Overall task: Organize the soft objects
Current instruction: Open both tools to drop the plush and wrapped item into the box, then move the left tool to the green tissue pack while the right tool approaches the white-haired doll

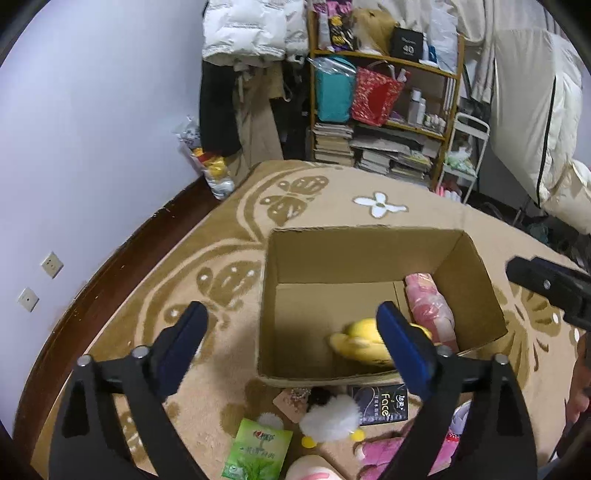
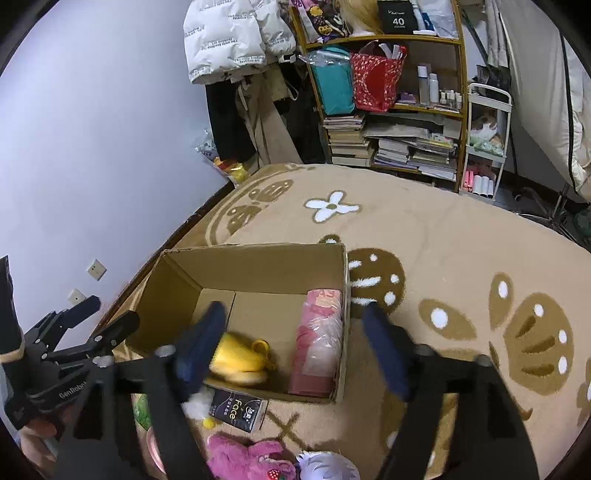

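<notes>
An open cardboard box [image 1: 354, 251] [image 2: 258, 262] stands on the carpet. Inside lie a yellow plush toy [image 1: 358, 343] [image 2: 240, 356] and a pink wrapped soft pack [image 1: 430, 306] [image 2: 319, 339]. My left gripper [image 1: 295, 332] is open and empty above the box's near left corner. My right gripper [image 2: 295, 332] is open and empty above the box's near right side. In front of the box lie a white fluffy toy [image 1: 330, 419], a green tissue pack [image 1: 256, 452], a black "Face" pack [image 1: 380, 404] [image 2: 236, 408] and a pink plush [image 1: 384, 452] [image 2: 243, 459].
The beige patterned carpet [image 2: 461, 258] spreads to the right. A shelf with books and bags [image 1: 384, 110] [image 2: 391, 92] stands at the back, a white cart [image 2: 484, 147] beside it. Hanging coats [image 1: 251, 29] and a wall [image 1: 92, 129] are on the left.
</notes>
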